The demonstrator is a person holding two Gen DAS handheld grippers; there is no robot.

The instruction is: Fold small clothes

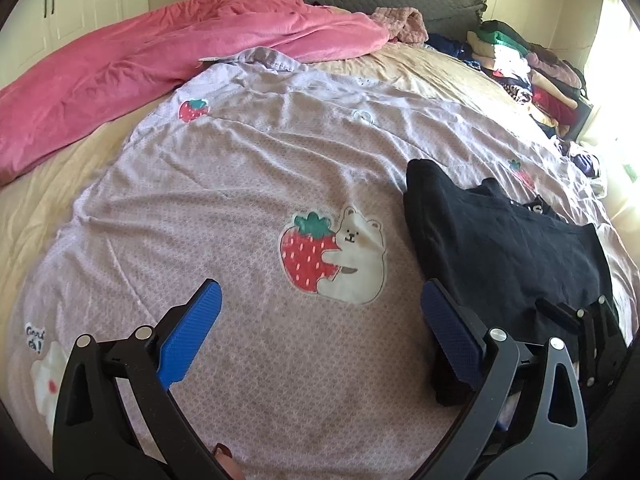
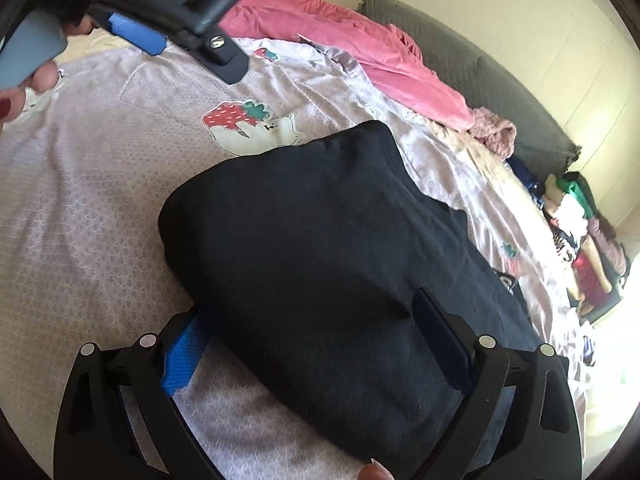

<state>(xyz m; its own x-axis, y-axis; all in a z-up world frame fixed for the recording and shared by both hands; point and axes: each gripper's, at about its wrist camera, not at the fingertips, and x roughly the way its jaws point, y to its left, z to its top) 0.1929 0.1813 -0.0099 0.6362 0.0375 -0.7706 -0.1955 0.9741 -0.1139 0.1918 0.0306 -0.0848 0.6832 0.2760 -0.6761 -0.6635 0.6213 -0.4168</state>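
A: Bed [image 1: 48,208], lilac sheet [image 1: 240,168] across the middle, pink duvet [image 1: 120,72] along the far edge, clothes pile [image 1: 532,72] at the far right corner.
B: Garment?
A: Black top [image 2: 320,248], right half of the sheet, already doubled over, rounded fold edge facing the strawberry print [image 1: 308,256].
B: Grippers?
A: Left gripper [image 1: 320,320]: fingers spread wide, holding nothing, over bare sheet just left of the top. Right gripper [image 2: 316,344]: fingers spread, straddling the near end of the top, cloth between them, no pinch yet.
B: Step, I'd guess: next fold.
A: Agreed. Close right on all layers at the near edge, not just the top one. Bring left to the matching corner, lift both level, lay over toward the far end, keep edges aligned.
B: Risk?
A: Layers sliding apart, sheet getting pinched too.
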